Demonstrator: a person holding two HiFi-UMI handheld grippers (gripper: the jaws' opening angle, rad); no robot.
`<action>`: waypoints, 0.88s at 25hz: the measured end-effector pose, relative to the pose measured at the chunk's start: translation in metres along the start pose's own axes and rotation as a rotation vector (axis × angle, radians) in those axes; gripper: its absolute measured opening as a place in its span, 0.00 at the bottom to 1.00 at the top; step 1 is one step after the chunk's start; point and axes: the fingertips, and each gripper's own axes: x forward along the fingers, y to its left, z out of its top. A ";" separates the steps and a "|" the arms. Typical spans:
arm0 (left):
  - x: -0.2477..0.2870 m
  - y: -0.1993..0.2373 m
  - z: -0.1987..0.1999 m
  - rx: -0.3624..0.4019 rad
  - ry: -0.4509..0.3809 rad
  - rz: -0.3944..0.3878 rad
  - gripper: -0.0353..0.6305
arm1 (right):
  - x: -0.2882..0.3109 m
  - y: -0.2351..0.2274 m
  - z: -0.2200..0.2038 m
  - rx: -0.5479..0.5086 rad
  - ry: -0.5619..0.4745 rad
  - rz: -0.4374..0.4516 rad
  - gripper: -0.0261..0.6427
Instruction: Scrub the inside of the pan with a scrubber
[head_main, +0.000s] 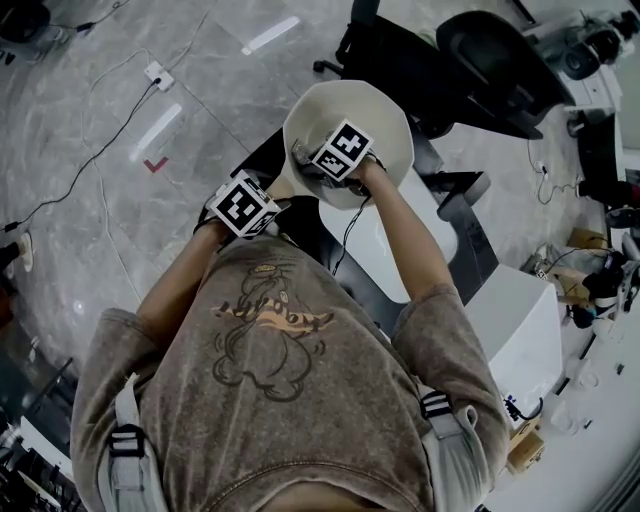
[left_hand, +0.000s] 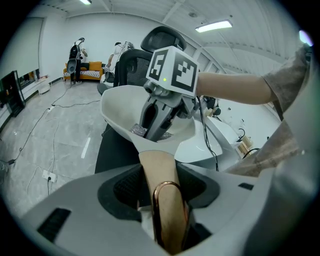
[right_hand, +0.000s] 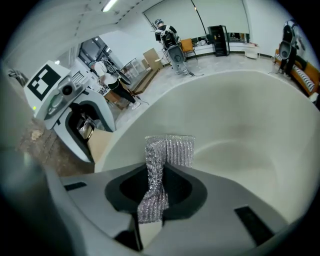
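Black office chair (head_main: 490, 60) on grey stone floor (head_main: 70, 230). White power strip (head_main: 158, 75) and black cable (head_main: 95, 157) on floor, near red corner mark (head_main: 153, 164). Orange sofa (left_hand: 85, 74) at far wall.

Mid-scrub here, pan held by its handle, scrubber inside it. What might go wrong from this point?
1. The left gripper seems to carry the pan only by its smooth handle; scrubbing pressure may twist it or make it slip in the jaws.
2. The right gripper pinches the scrubber by a narrow fold, so dragging it along the pan's wall may pull it free.
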 end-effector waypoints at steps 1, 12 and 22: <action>0.000 0.000 0.000 0.000 -0.001 0.001 0.39 | 0.000 -0.005 0.004 0.001 -0.009 -0.019 0.17; 0.001 0.000 0.001 -0.006 -0.006 0.004 0.39 | -0.008 -0.071 0.022 0.061 -0.078 -0.184 0.17; 0.000 0.001 0.000 -0.007 -0.009 0.005 0.39 | -0.038 -0.127 0.010 0.103 -0.099 -0.383 0.17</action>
